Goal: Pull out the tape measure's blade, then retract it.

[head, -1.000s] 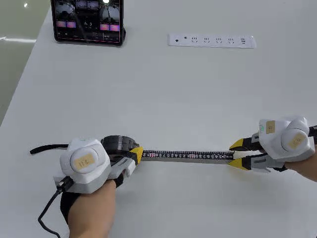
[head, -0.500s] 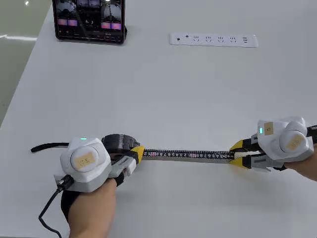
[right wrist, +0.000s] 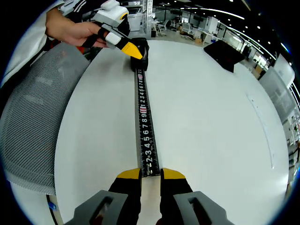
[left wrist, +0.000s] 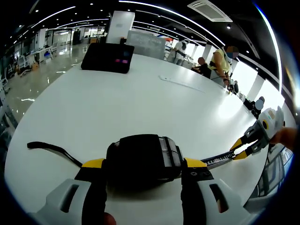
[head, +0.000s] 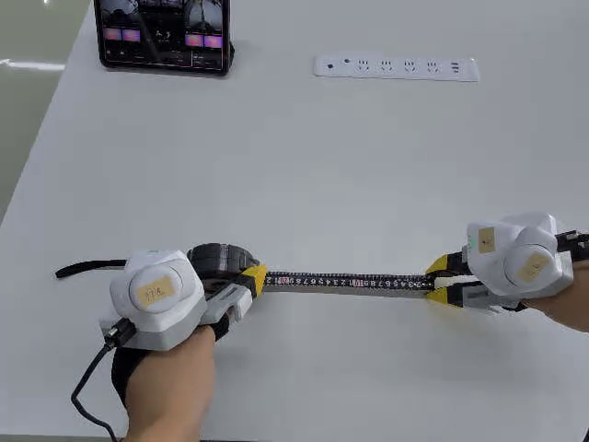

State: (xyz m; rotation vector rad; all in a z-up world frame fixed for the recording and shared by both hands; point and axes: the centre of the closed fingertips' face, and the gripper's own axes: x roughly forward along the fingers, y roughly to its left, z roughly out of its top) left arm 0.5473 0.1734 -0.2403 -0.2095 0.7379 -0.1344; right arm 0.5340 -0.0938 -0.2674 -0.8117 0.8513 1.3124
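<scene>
The tape measure lies on the white bench at the person's left, its blade drawn out flat toward the right; the left gripper has its jaws clamped on either side of the case, and the right gripper pinches the blade's tip between nearly closed jaws. The pull looks about done, so retraction seems next; guide the tip back along the blade's own line under light tension, never letting it whip; the left should pin the case steady.
</scene>
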